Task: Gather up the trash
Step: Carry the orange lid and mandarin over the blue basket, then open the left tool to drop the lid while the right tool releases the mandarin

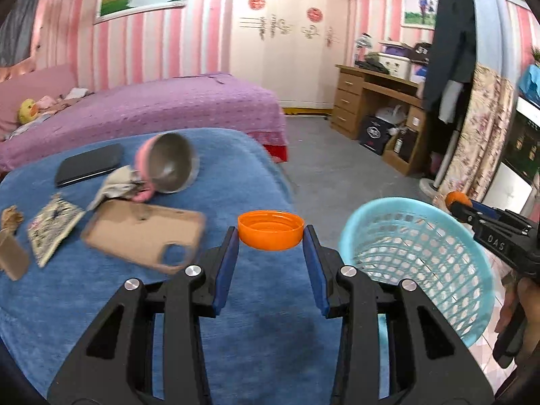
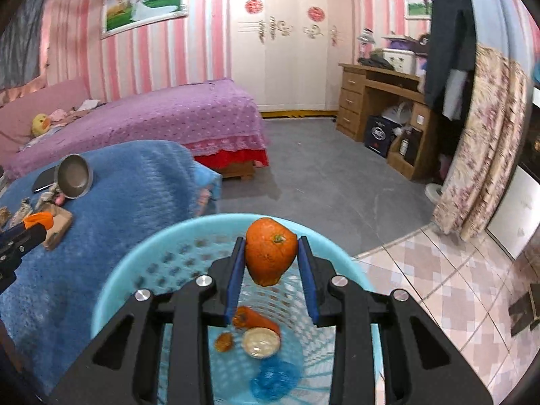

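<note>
Right wrist view: right hand-held gripper (image 2: 271,256) clamps an orange peel (image 2: 270,254) above the basket (image 2: 141,256). The left hand-held gripper (image 1: 271,236) pinches a cap (image 1: 271,229) beside the rim; releasing there could drop it onto the tabletop (image 1: 263,330).

Pink-striped walls (image 1: 135,50) (purple bed (image 1: 162,108)), grey floor (image 2: 320,168).
</note>
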`<state>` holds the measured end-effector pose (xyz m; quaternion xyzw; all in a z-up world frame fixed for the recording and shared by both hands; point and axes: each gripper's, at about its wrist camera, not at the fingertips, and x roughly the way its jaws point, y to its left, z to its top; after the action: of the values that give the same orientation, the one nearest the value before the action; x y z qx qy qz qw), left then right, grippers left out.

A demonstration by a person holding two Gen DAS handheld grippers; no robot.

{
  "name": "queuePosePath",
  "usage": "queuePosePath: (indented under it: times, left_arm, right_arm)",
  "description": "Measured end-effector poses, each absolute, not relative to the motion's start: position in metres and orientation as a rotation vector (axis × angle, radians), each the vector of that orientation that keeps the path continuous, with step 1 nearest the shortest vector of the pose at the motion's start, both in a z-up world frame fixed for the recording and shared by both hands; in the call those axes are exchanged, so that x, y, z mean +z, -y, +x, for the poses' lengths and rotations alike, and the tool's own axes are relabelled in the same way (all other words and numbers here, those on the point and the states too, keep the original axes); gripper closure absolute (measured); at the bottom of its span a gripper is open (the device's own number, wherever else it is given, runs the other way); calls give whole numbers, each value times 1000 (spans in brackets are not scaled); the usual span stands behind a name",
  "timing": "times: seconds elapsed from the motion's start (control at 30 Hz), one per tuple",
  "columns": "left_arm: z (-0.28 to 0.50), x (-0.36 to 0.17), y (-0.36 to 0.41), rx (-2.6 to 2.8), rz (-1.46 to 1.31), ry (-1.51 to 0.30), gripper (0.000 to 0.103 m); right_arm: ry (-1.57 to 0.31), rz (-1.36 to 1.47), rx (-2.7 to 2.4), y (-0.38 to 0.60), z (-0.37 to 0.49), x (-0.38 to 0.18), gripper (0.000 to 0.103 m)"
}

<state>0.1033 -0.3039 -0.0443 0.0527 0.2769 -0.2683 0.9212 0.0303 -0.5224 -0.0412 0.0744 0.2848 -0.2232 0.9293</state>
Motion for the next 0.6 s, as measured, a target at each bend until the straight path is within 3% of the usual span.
queuePosePath:
  times: [0.4, 0.43, 0.5, 0.6]
  left_arm:
    - [74, -56, 397, -702, 201, -590, 63]
    - [75, -57, 403, -715, 215, -604, 58]
    - [77, -59, 404, -712, 219, -622, 34]
    - [78, -53, 397, -680, 205, -597, 20]
  right_arm:
    - [-561, 179, -515, 549, 5, -44, 72]
    - [-556, 184, -517, 550, 4, -44, 72]
    - [-551, 189, -518, 551, 3, -43, 72]
    - [-547, 191, -519, 552, 2, -43, 72]
